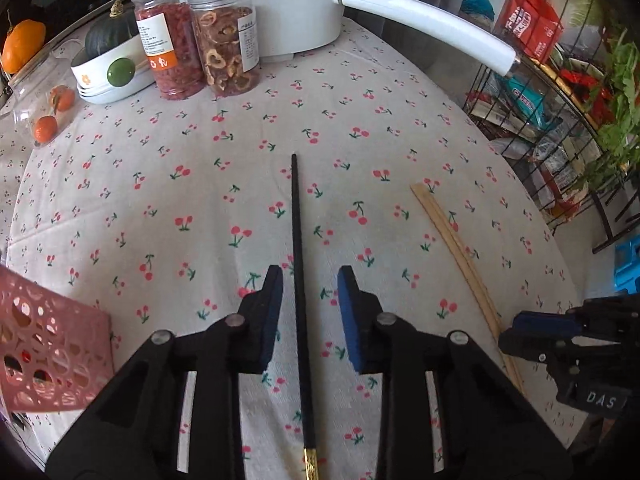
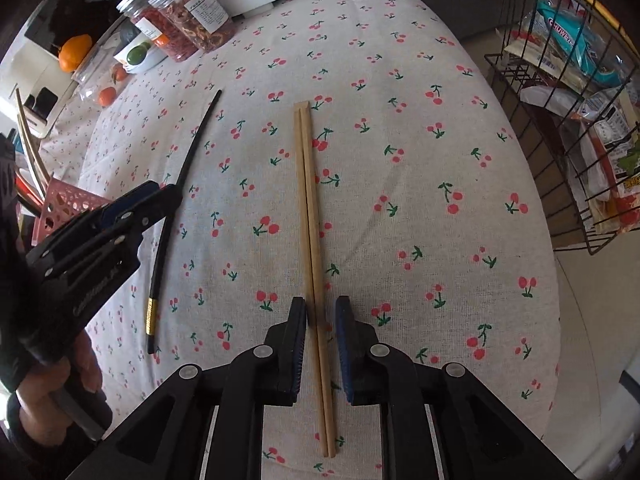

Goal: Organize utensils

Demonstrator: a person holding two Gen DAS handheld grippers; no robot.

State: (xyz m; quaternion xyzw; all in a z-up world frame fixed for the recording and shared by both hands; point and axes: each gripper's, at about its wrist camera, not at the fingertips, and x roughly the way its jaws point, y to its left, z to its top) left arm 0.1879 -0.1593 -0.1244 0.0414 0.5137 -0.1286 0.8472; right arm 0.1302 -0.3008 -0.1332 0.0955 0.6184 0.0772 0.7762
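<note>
The left gripper is being held low over the worktop, its fingers spread with the black chopstick lying between them, untouched on either side. The right gripper is being held likewise over the wooden chopstick pair, its fingers parted only a little and straddling the pair; contact cannot be told. Both utensils are lying flat on the cherry-print cloth, well apart from each other. The pink perforated basket, judged to be the destination, is sitting at the near left edge. Farther back, two jars and a white cooker are standing. A thin stick is likely being rolled away or pinched off-centre if closing is done unevenly, and the paired sticks could be split so that only one is lifted.
</note>
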